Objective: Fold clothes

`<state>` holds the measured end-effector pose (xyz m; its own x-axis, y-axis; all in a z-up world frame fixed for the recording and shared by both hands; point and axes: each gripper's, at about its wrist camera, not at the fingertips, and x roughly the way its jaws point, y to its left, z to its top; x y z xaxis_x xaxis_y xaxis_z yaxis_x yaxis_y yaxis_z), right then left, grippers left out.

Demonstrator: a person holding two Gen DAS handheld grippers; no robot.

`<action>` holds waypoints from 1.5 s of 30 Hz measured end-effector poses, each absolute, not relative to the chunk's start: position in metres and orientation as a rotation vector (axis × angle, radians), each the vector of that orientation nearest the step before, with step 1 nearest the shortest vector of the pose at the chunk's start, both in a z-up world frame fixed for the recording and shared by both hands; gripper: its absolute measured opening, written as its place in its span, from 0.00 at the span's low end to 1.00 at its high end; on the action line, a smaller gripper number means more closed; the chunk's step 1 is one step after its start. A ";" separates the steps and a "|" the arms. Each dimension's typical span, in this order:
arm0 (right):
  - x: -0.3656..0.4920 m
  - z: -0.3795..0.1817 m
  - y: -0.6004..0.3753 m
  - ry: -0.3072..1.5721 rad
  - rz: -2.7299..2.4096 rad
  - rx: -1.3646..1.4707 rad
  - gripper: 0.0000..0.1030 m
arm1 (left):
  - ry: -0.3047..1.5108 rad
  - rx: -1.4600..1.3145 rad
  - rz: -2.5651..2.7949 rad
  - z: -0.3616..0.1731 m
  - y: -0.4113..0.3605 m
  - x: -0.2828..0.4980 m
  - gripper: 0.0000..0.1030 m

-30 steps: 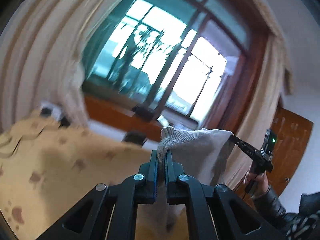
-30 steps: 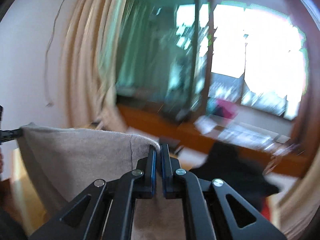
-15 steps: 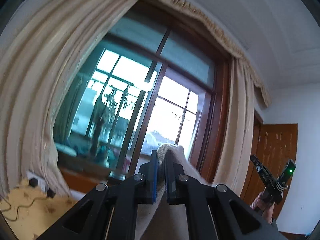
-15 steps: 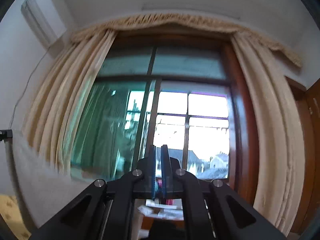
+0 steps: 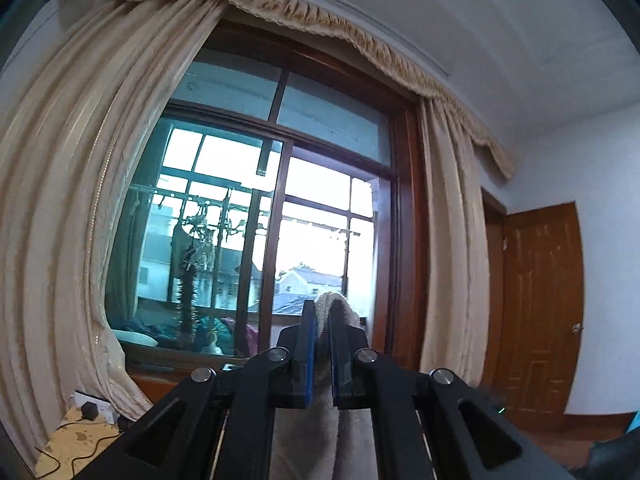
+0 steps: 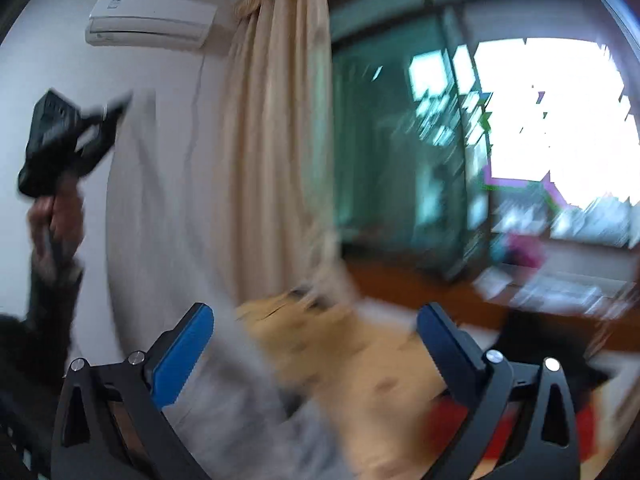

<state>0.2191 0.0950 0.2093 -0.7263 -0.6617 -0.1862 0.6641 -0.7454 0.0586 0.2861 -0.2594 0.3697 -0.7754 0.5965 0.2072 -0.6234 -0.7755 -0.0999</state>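
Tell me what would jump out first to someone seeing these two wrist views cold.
In the left wrist view, the left hand-held gripper is raised high toward the big window, shut on a fold of the beige garment. In the right wrist view, the right hand-held gripper stands wide open with nothing between its blue pads, over a blurred scene. At far left there, a hand holds the other gripper aloft.

The left gripper is raised high and aimed upward, its two blue-padded fingers pressed nearly together on a fold of beige cloth. The right gripper has its fingers spread wide apart, gripping nothing. In the right wrist view, the person's left hand grips the left gripper's handle, lifted at far left.
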 end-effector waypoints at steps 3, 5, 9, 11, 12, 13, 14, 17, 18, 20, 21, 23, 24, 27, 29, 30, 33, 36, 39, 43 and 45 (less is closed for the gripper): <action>0.183 0.173 0.089 -0.121 -2.257 0.407 0.99 | -0.247 0.225 2.443 0.373 -0.278 0.292 0.06; 0.151 0.153 0.088 -0.234 -2.121 0.495 0.99 | -0.267 0.221 2.440 0.375 -0.287 0.294 0.05; 0.106 0.132 0.070 -0.368 -1.849 0.562 0.99 | -0.292 0.198 2.433 0.377 -0.298 0.290 0.06; 0.091 0.126 0.053 -0.395 -1.735 0.571 0.99 | -0.297 0.189 2.436 0.376 -0.301 0.288 0.06; 0.084 0.124 0.042 -0.402 -1.670 0.576 0.99 | -0.299 0.185 2.438 0.375 -0.302 0.287 0.05; 0.079 0.121 0.030 -0.406 -1.612 0.583 0.99 | -0.304 0.183 2.441 0.375 -0.304 0.287 0.06; 0.076 0.117 0.017 -0.406 -1.556 0.591 0.99 | -0.308 0.181 2.444 0.374 -0.307 0.286 0.05; 0.065 0.108 -0.018 -0.400 -1.386 0.614 0.99 | -0.322 0.174 2.452 0.372 -0.313 0.285 0.06; 0.064 0.106 -0.030 -0.393 -1.338 0.617 0.98 | -0.326 0.172 2.455 0.372 -0.315 0.285 0.06; 0.068 0.104 -0.046 -0.365 -1.299 0.615 0.90 | -0.335 0.169 2.463 0.371 -0.320 0.284 0.06; 0.069 0.103 -0.053 -0.355 -1.291 0.615 0.61 | -0.345 0.180 2.475 0.370 -0.324 0.283 0.06; 0.072 0.102 -0.059 -0.327 -1.342 0.624 0.18 | -0.384 0.253 2.497 0.369 -0.337 0.289 0.06; 0.074 0.102 -0.061 -0.310 -1.377 0.629 0.13 | -0.407 0.296 2.503 0.370 -0.346 0.293 0.06; 0.085 0.103 -0.054 -0.279 -1.454 0.622 0.06 | -0.442 0.386 2.538 0.374 -0.370 0.306 0.06; 0.097 0.112 -0.037 -0.264 -1.507 0.585 0.05 | -0.427 0.357 2.590 0.371 -0.378 0.306 0.06; 0.103 0.118 -0.027 -0.253 -1.543 0.569 0.05 | -0.424 0.325 2.615 0.367 -0.380 0.304 0.06; 0.120 0.132 0.002 -0.217 -1.659 0.550 0.05 | -0.386 0.179 2.673 0.341 -0.382 0.292 0.06; 0.114 0.122 0.002 -0.216 -1.694 0.614 0.08 | -0.354 0.011 2.721 0.308 -0.384 0.282 0.06; 0.101 0.107 -0.015 -0.214 -1.699 0.718 0.42 | -0.365 -0.161 2.738 0.271 -0.395 0.277 0.06; 0.082 0.091 -0.054 -0.174 -1.693 0.808 0.99 | -0.403 -0.294 2.769 0.223 -0.420 0.290 0.06; 0.075 0.080 -0.073 -0.145 -1.620 0.837 0.99 | -0.423 -0.323 2.804 0.200 -0.437 0.302 0.06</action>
<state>0.0749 -0.0730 0.0805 0.0073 -0.9018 -0.4321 0.8104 -0.2478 0.5309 0.3022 -0.4368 0.1995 -0.9337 0.3119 -0.1759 -0.2461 -0.9157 -0.3176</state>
